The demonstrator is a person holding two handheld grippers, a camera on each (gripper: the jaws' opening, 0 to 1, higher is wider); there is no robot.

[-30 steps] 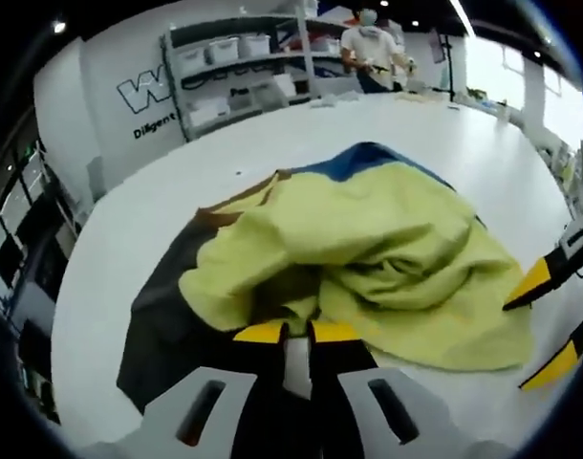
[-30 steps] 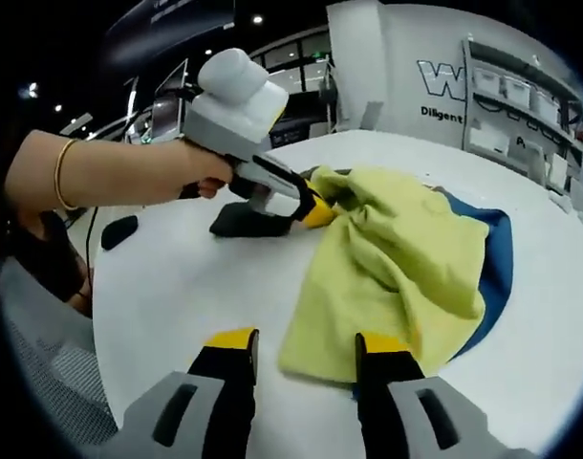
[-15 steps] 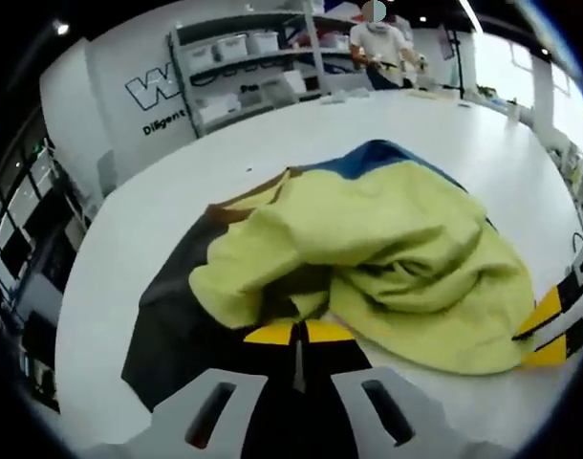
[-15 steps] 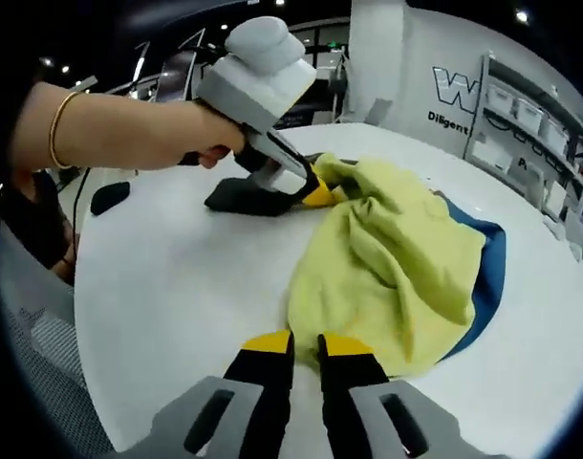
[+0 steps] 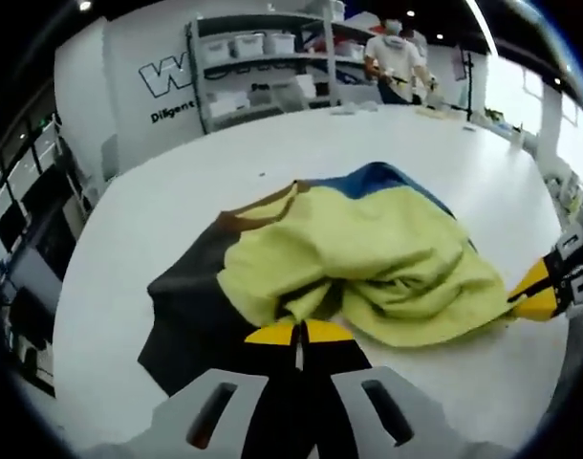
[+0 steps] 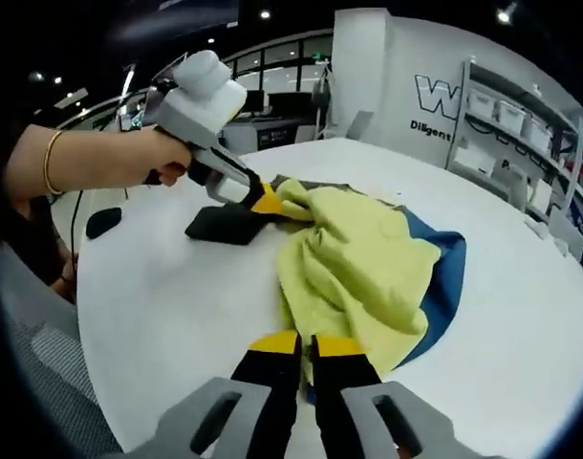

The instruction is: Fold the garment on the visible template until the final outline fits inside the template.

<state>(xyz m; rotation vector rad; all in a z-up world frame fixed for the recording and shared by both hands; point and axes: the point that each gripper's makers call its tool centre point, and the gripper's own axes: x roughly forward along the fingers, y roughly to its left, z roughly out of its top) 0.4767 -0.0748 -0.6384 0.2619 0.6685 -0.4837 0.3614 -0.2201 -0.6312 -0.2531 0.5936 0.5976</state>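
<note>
The yellow garment [image 5: 368,258] lies crumpled over the dark-and-blue template [image 5: 191,306] on the white table [image 5: 158,210]; I judge folding barely begun, since no flat outline exists. My left gripper [image 5: 298,332] and right gripper [image 6: 299,342], both clamped on garment hems, extend forward from opposite edges, my left hand [image 6: 162,153] level.

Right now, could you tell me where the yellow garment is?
The yellow garment lies bunched on the dark template mid-table, pinched by both tongs at opposite edges.

White table [image 5: 158,201], shelving with bins [image 5: 258,67], person [image 5: 395,62]
</note>
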